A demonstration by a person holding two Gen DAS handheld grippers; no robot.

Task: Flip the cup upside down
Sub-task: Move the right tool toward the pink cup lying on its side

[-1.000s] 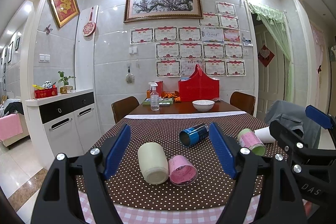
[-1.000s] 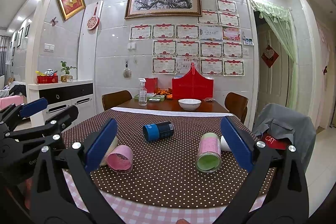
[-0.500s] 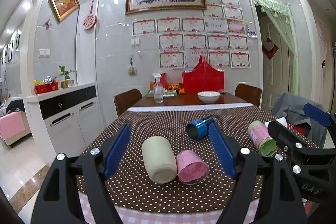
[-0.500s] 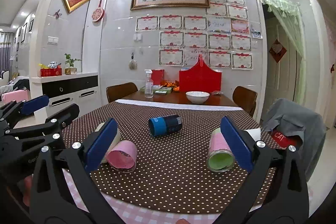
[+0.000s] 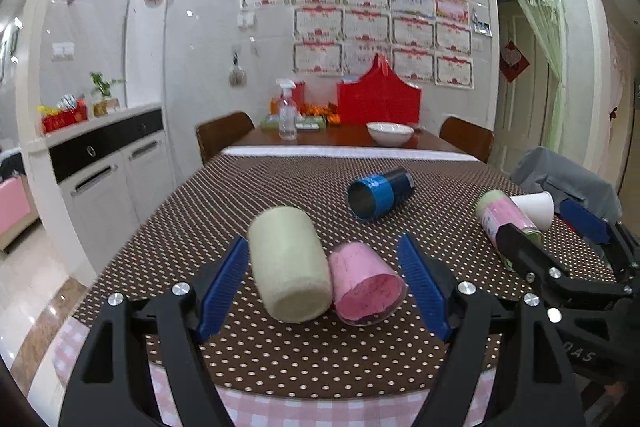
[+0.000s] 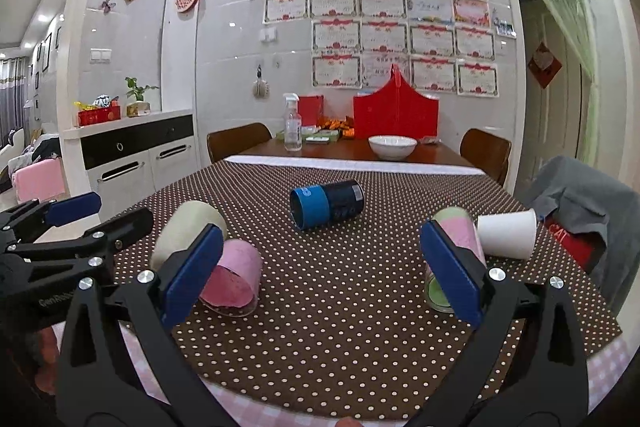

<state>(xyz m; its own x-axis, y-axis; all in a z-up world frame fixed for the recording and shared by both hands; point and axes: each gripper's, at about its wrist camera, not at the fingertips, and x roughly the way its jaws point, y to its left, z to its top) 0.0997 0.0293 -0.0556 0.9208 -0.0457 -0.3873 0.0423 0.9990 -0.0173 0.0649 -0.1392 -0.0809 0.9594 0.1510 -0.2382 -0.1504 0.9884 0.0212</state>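
While both grippers [image 5: 326, 285] [image 6: 320, 273] gape empty, the cream cup [image 5: 289, 265] lies sideways, base toward the left camera.

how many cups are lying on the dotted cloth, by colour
cream cup: 1
pink cup: 1
blue cup: 1
pink and green cup: 1
white cup: 1
total: 5

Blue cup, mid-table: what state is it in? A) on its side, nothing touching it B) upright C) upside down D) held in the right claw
A: the blue cup lies on its side on the dotted tablecloth, its open mouth showing in the left wrist view, clear of both open claws.
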